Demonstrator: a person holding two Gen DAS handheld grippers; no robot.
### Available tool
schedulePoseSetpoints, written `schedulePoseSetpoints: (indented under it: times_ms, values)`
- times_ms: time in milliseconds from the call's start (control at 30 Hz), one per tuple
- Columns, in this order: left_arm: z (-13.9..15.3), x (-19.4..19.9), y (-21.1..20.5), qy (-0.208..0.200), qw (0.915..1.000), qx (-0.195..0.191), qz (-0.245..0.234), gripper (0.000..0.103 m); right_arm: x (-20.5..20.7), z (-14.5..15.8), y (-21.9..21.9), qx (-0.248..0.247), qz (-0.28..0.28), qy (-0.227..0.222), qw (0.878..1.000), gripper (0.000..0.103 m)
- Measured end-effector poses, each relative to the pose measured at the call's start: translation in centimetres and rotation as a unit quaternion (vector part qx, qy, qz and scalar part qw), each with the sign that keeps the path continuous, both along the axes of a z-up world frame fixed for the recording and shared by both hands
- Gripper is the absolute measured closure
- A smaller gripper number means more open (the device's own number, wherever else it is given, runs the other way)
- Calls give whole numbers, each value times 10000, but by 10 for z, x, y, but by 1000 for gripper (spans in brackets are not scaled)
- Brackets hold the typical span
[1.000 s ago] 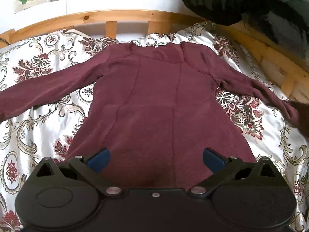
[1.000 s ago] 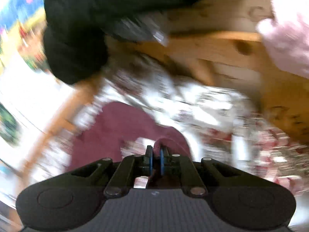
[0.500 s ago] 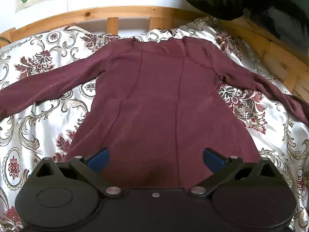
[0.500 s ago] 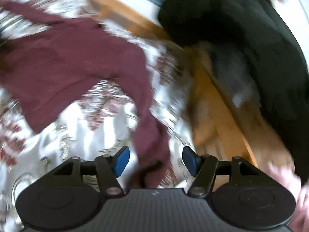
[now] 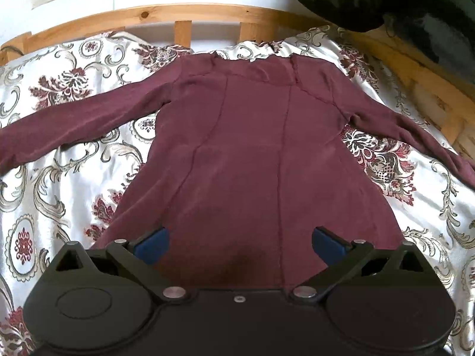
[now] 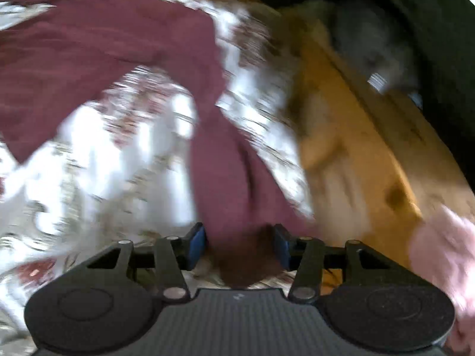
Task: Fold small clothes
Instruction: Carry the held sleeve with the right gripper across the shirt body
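The right gripper (image 6: 239,244), clamped a second earlier, had released the sleeve (image 6: 225,178) and stood half open around its cuff; the left gripper (image 5: 240,244) hovered wide open, empty, over the shirt (image 5: 252,148), which lay spread for folding.

The maroon top (image 5: 246,148) is soft matt knit cloth with raised seams. Under it the bedspread (image 5: 65,136) looks satiny — glossy, patterned. Beyond it, the bed rail (image 5: 184,14) is knotty varnished wood.

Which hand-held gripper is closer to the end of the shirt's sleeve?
Right. The right hand-held gripper has the sleeve cuff between its open fingers. The left hand-held gripper hovers open over the shirt's hem.
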State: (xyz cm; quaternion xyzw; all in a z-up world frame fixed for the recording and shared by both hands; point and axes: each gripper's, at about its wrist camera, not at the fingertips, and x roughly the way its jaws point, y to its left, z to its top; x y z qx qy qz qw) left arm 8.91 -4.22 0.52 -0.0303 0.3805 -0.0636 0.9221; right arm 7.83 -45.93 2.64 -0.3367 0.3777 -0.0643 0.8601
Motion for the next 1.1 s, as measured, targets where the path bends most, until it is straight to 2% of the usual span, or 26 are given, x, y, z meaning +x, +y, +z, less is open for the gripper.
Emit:
schedulePoseSetpoints:
  times_ms: [33,100,167,233,300,333,400,500,567,633,733,833,967,1100]
  values:
    - [0,0,0,11,10000,-10,5,1,-4,0,-1,-183,0,-138,9997,49]
    - [0,0,0,-3,10000,2,0,1,-13,2,-1,-68,227,-271,9994,49]
    - [-1,0,-1,-22,10000,24,-10,1,-20,0,5,-52,536,-78,9985,46]
    - [-1,0,-2,-10,10000,22,-17,1,-21,-12,13,-426,766,56,9961,46]
    - [-1,0,-4,10,10000,24,-51,1,-17,-24,17,-698,750,144,9946,49]
    - [-1,0,-5,-2,10000,40,-68,1,-14,-27,16,-689,704,168,9950,62]
    - [1,-2,-5,-53,9999,82,-94,1,-6,-22,12,-373,550,296,9973,95]
    - [4,-2,-3,-131,9998,100,-100,1,-5,9,3,804,503,242,9952,97]
    - [7,-1,0,-176,9998,95,-77,1,-5,37,-5,1690,590,137,9838,97]
    - [10,1,3,-217,9997,58,-23,1,-4,66,-10,2570,661,-7,9641,97]
    - [13,3,6,-241,9997,4,10,1,1,102,-13,3666,730,-163,9274,97]
    - [16,3,9,-306,9995,8,10,1,9,124,-16,4616,760,-188,8836,97]
    - [19,3,15,-347,9994,33,40,1,26,133,5,4831,986,-195,8698,97]
    - [22,6,28,-348,9993,23,128,1,52,118,49,5116,1362,53,8483,97]
